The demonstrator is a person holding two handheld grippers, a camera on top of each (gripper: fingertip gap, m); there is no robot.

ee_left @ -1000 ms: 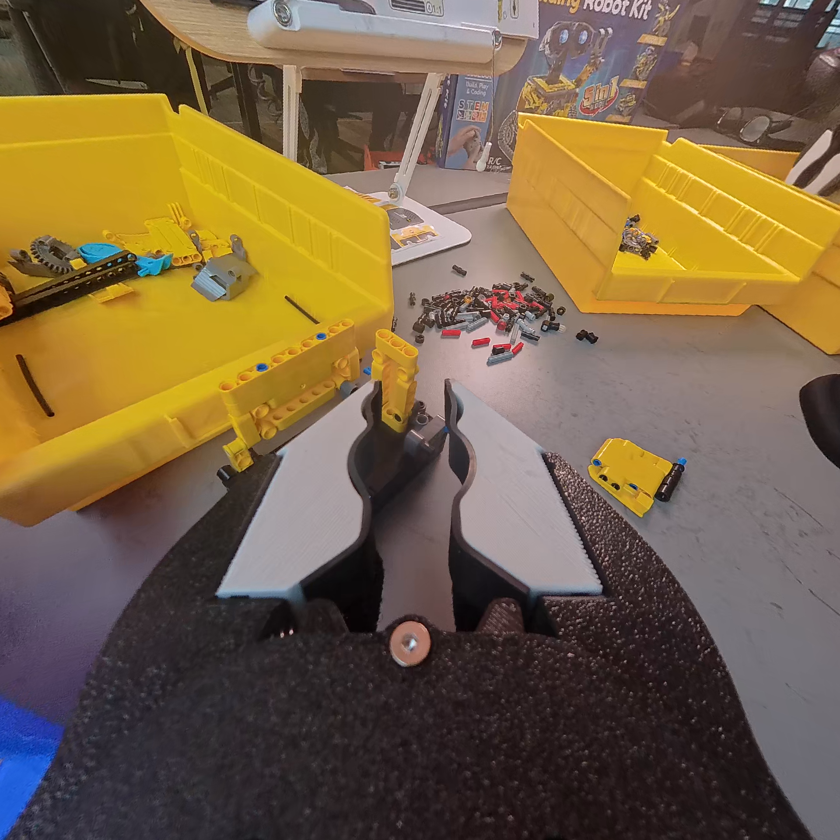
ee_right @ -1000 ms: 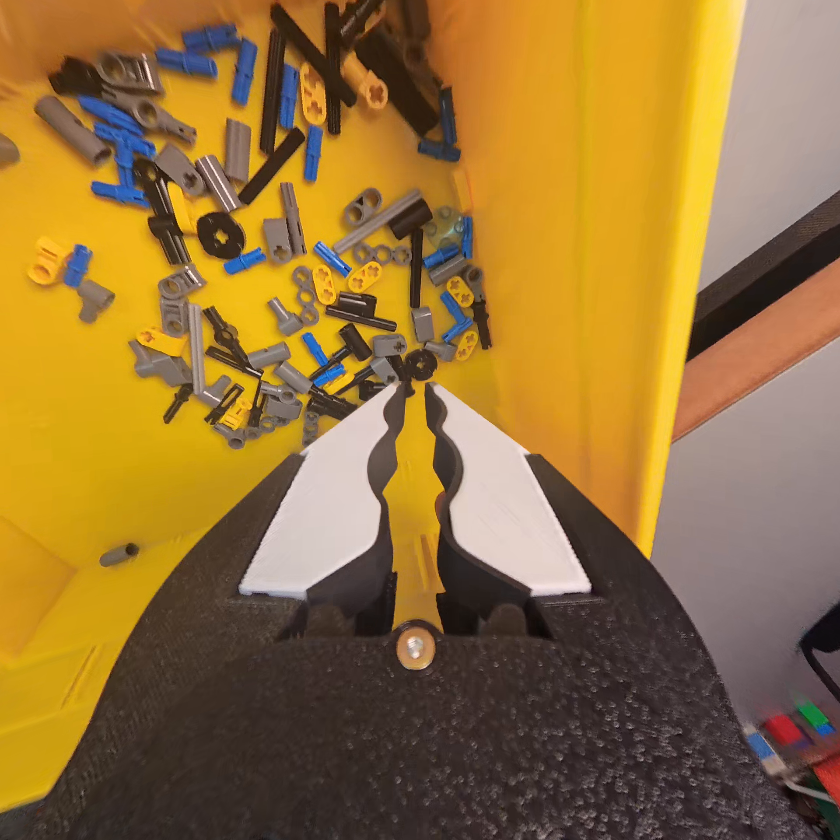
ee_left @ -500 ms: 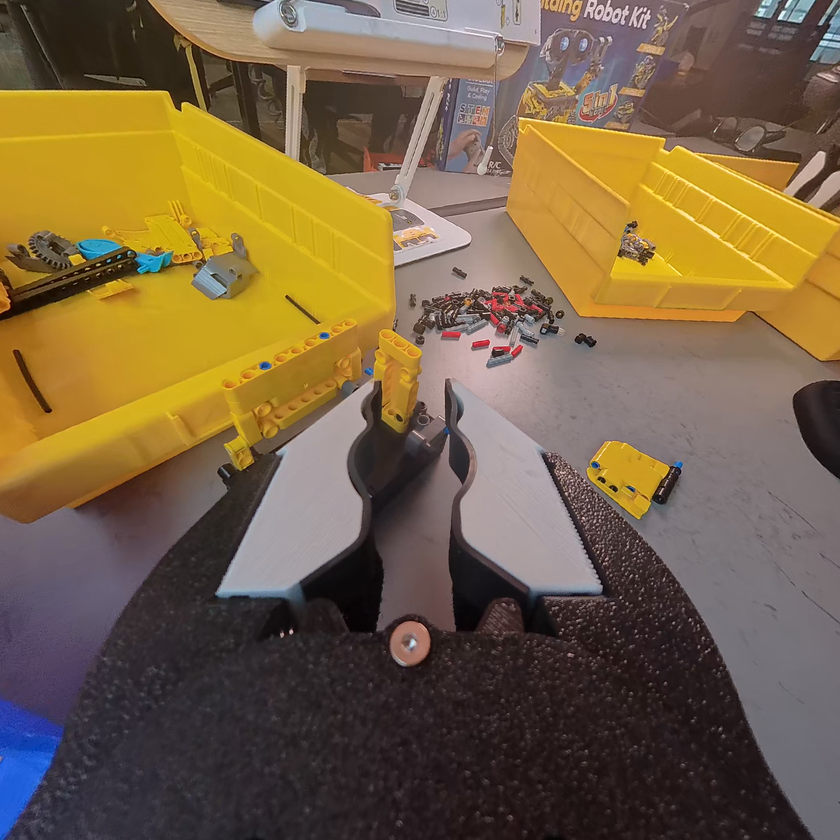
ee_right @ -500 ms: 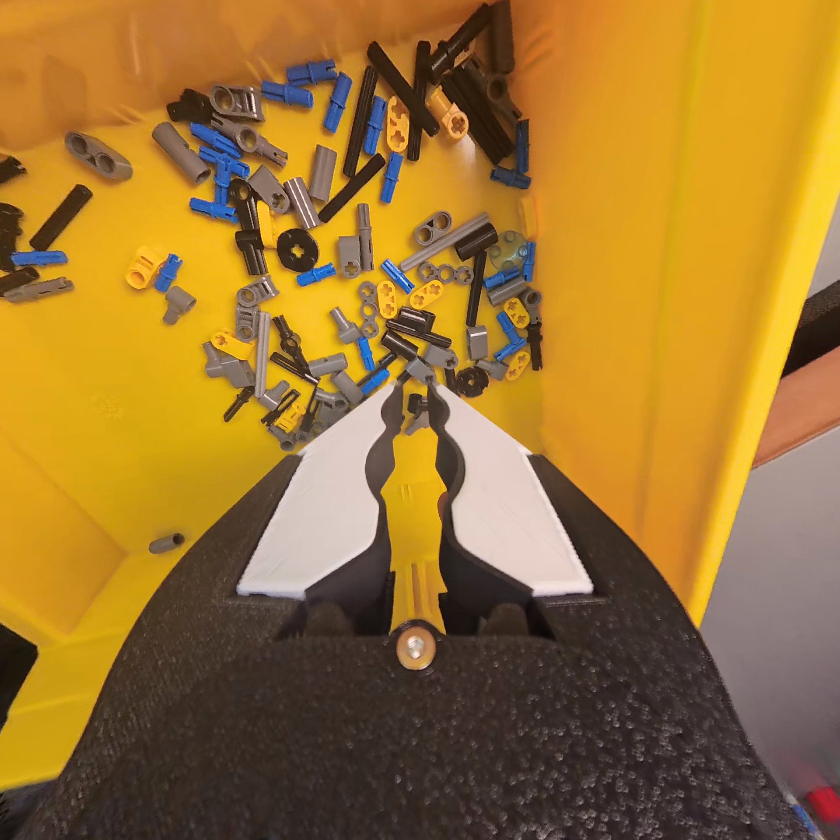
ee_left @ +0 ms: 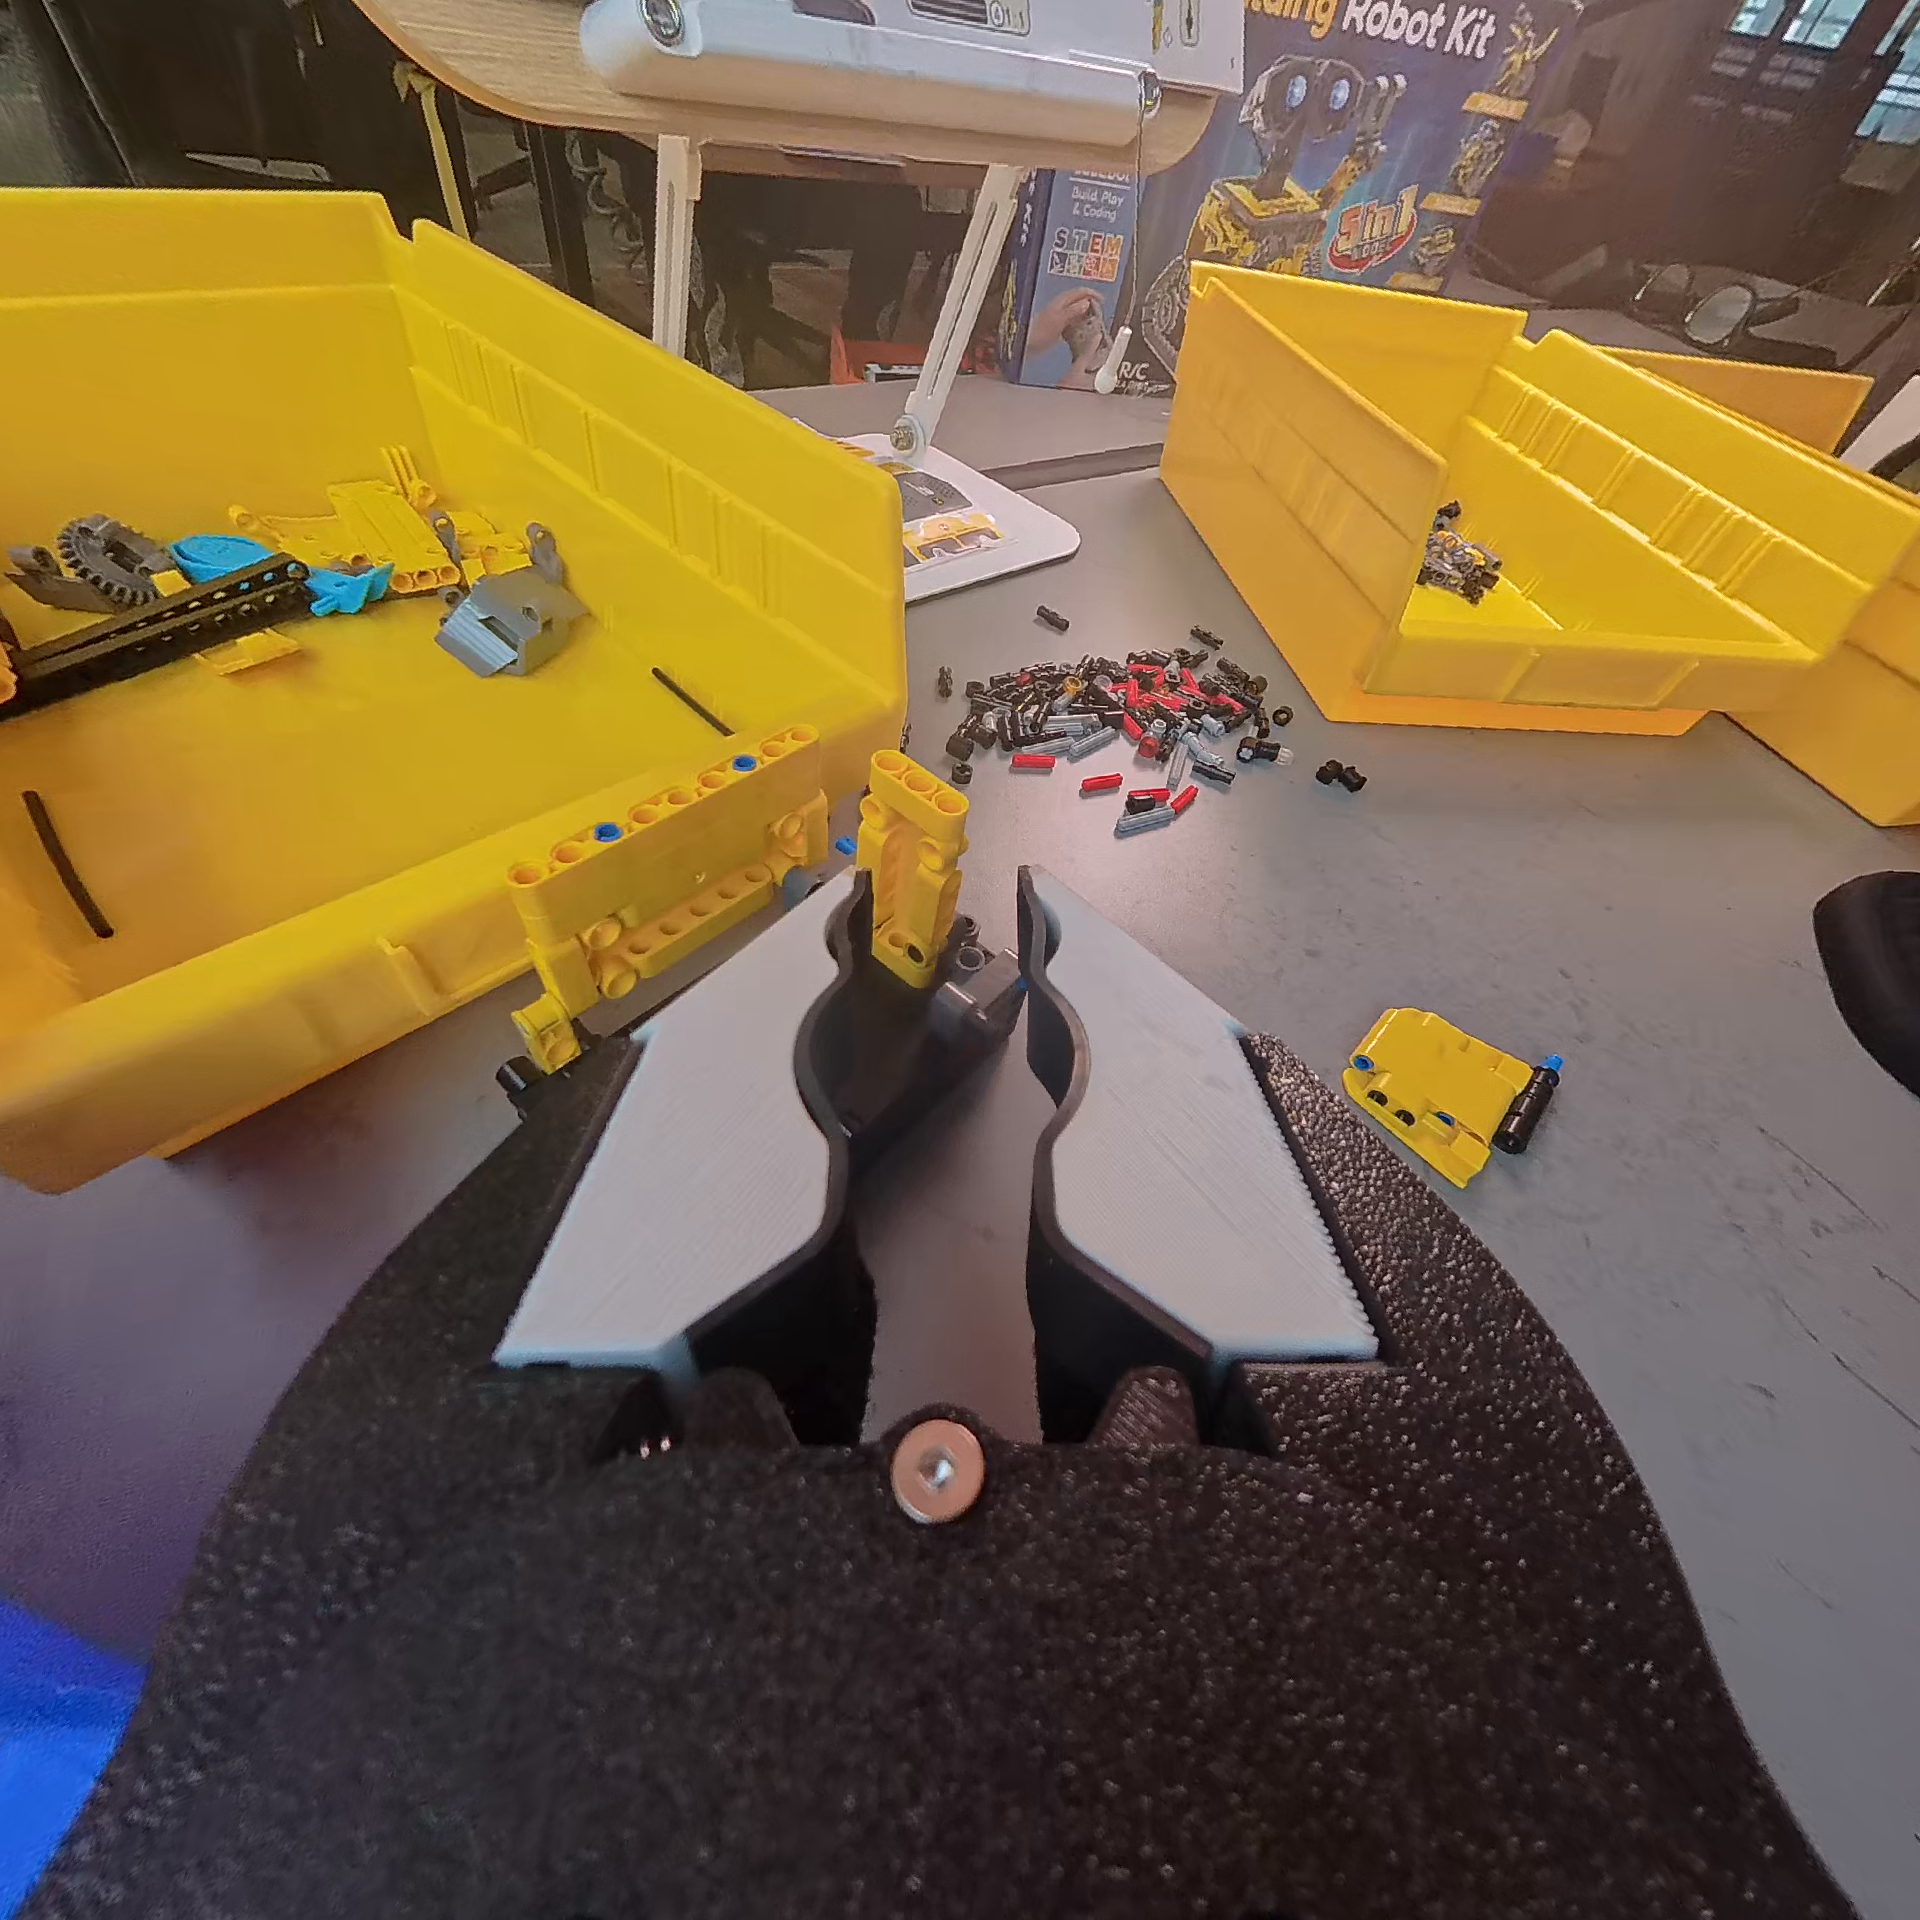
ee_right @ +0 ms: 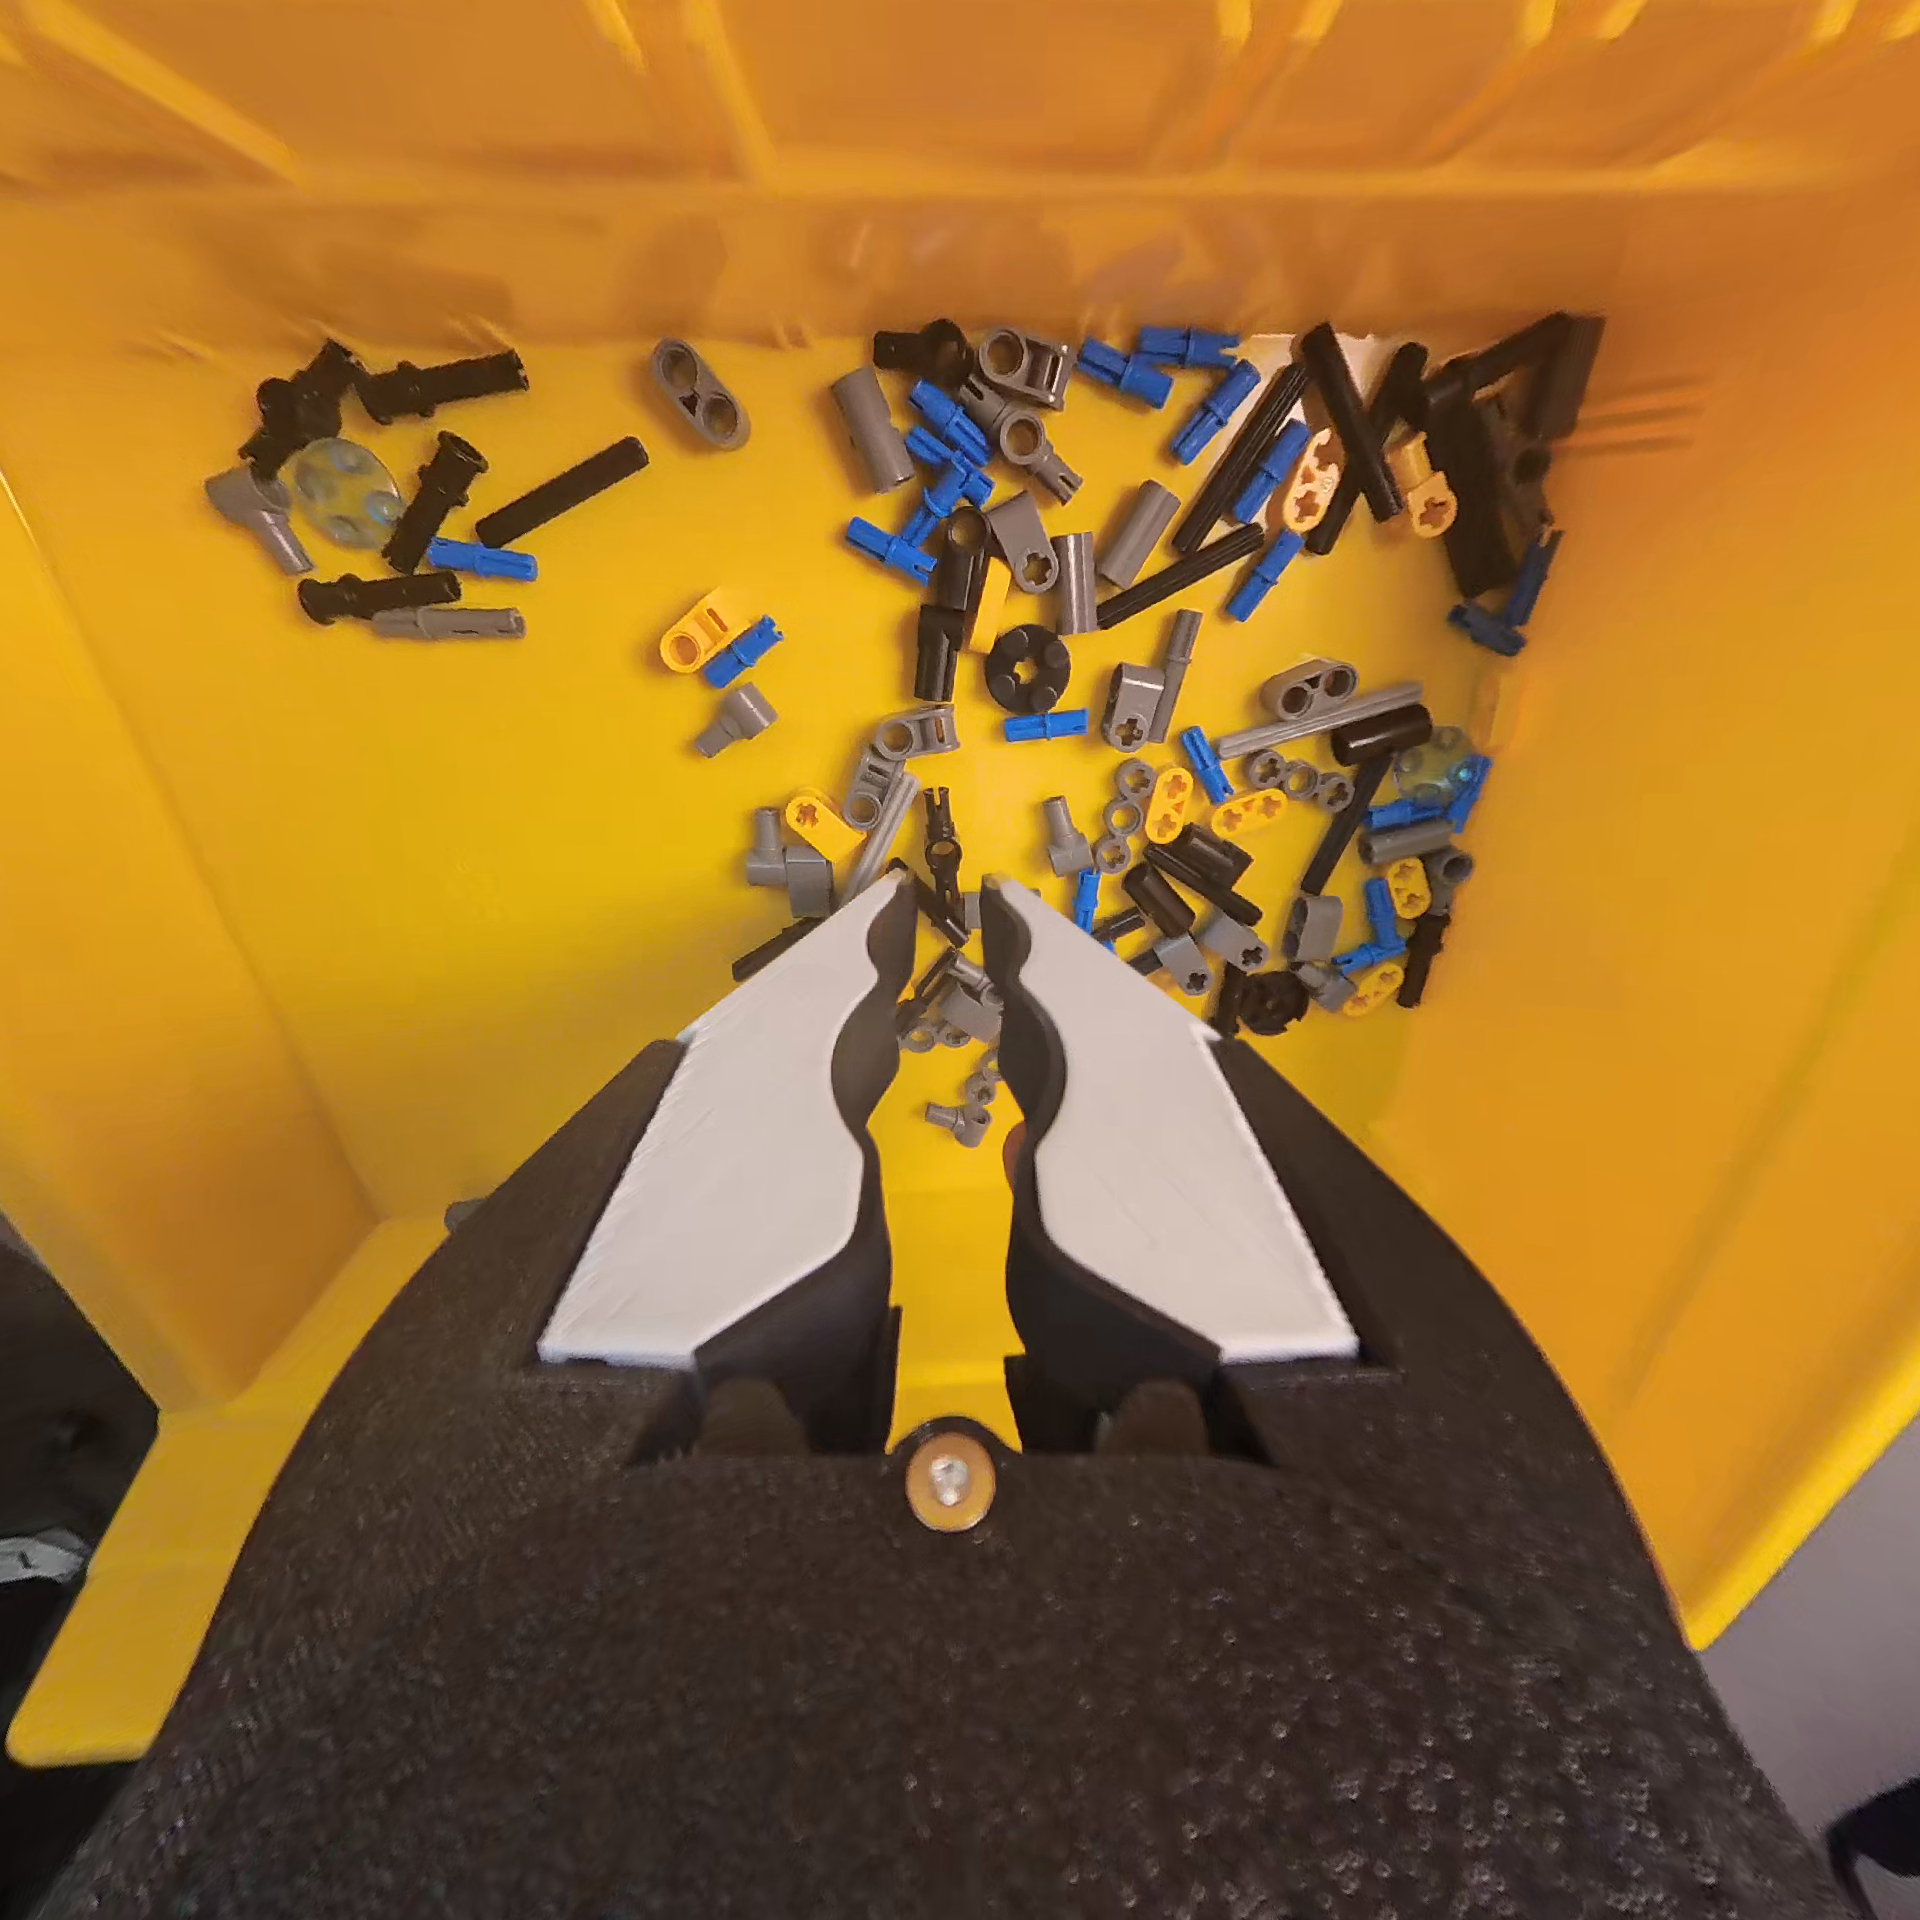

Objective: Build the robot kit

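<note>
My left gripper (ee_left: 940,899) is shut on a yellow beam assembly (ee_left: 665,873) and holds it by its grey and black base, low over the grey table (ee_left: 1403,914). One yellow beam (ee_left: 914,852) stands upright between the fingertips. The assembly's long side lies against the front lip of a big yellow bin (ee_left: 644,488). My right gripper (ee_right: 943,888) is inside another yellow bin (ee_right: 312,831), low over its floor. Its jaws stand a narrow gap apart, with a black pin (ee_right: 941,831) on the floor at the tips. Grey, blue, black and yellow small parts (ee_right: 1143,582) are scattered around it.
A pile of small black, red and grey pins (ee_left: 1122,707) lies mid-table. A yellow panel with a black pin (ee_left: 1439,1107) lies to the right. Stacked yellow bins (ee_left: 1351,468) stand at the back right. A white lamp base (ee_left: 987,530) and a toy box (ee_left: 1351,156) are behind.
My right gripper moved left across the bin floor, away from the right wall, and its jaws opened slightly. My left gripper barely moved and kept hold of the assembly.
</note>
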